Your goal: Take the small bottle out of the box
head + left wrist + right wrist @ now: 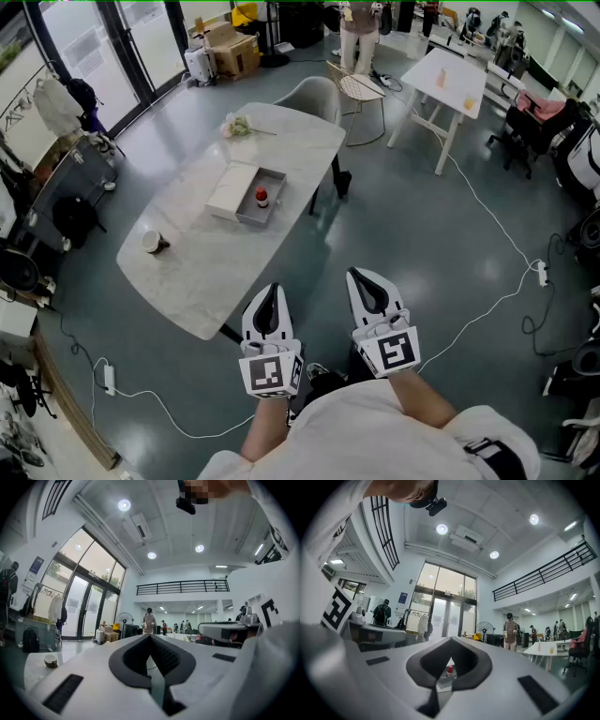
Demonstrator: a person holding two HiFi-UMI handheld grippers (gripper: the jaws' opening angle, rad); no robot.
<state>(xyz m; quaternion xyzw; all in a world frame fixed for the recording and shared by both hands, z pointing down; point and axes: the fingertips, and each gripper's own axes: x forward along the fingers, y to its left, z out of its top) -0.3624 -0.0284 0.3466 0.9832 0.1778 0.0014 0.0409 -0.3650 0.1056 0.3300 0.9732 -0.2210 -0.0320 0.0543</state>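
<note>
left gripper (pixel 270 292): closed, empty | right gripper (pixel 362 277): closed, empty | bottle (pixel 262 197): upright in box (pixel 275 194) on table (pixel 202 277), far from both

Smooth pale marble-look table (pixel 192 272), glossy dark grey floor (pixel 412 225), matt grey box (pixel 251 218)

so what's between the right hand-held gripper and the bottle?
Nothing loose. In the head view, only bare floor, a strip of table and the box wall separate the right hand-held gripper from the bottle.
</note>
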